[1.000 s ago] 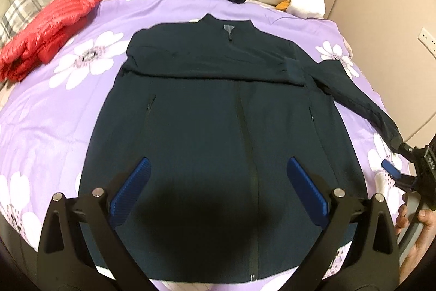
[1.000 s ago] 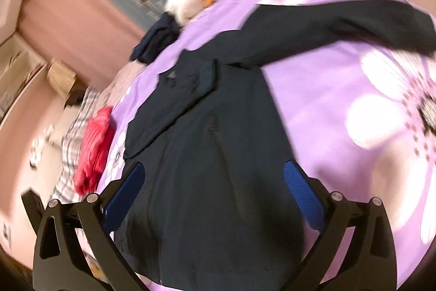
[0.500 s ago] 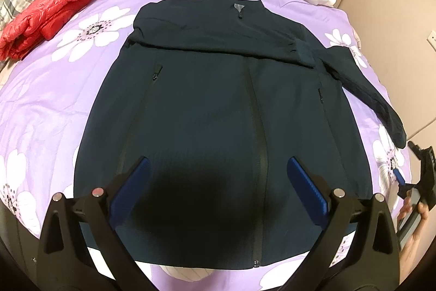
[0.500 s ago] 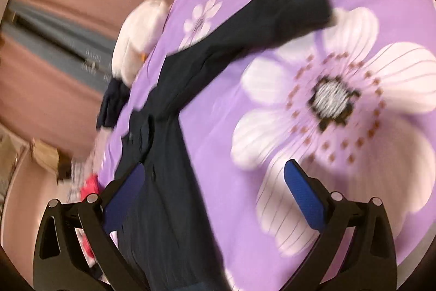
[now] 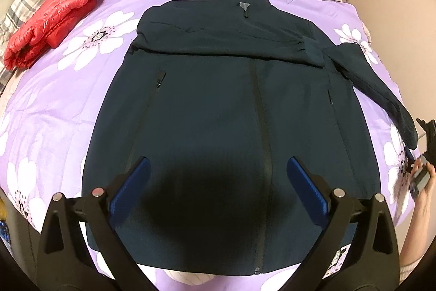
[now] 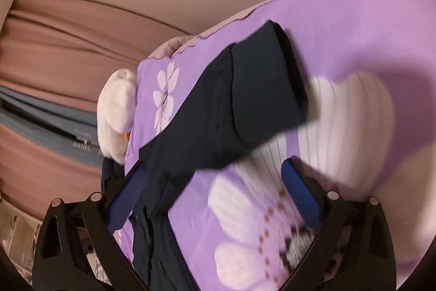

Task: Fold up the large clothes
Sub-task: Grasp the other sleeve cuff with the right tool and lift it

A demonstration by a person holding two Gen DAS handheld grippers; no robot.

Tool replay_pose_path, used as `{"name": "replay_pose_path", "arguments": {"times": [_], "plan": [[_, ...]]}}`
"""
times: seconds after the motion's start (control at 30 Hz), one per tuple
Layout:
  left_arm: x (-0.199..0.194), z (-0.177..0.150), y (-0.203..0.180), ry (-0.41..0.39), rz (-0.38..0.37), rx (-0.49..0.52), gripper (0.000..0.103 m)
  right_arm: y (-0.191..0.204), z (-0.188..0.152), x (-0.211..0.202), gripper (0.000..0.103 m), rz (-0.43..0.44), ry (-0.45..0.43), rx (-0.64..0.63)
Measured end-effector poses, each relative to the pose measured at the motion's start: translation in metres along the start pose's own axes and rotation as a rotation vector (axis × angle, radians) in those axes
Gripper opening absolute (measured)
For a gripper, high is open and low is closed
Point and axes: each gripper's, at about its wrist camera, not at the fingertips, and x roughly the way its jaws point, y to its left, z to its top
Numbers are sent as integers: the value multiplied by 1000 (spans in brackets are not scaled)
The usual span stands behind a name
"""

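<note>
At three o'clock in the left view the right tongs (image 5: 427, 143) are cut by the edge, and the right view's sleeve (image 6: 245, 111) is blurred.

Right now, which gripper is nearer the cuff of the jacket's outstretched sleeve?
Right. The right gripper is open with the sleeve cuff just ahead of its fingers, not gripped. The left gripper hovers open over the jacket's lower body, well away from it.
</note>
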Motion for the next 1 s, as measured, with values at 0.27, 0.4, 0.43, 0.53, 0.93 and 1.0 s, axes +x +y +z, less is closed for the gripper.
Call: {"name": "replay_pose_path", "arguments": {"times": [0.27, 0.4, 0.43, 0.53, 0.93, 1.0], "plan": [[5, 2, -12, 10, 2, 18, 101, -18, 19, 24, 29, -40, -59, 128], [7, 2, -8, 15, 9, 7, 101, -21, 24, 15, 18, -41, -93, 105], [8, 1, -7, 16, 9, 1, 101, -15, 25, 11, 17, -41, -106, 71], [11, 1, -1, 18, 5, -13, 101, 10, 28, -2, 17, -15, -137, -13], [19, 2, 29, 19, -33, -102, 101, 212, 12, -26, 17, 80, -191, -513], [21, 4, 35, 19, -41, -115, 101, 258, -13, -17, 17, 75, -164, -639]]}}
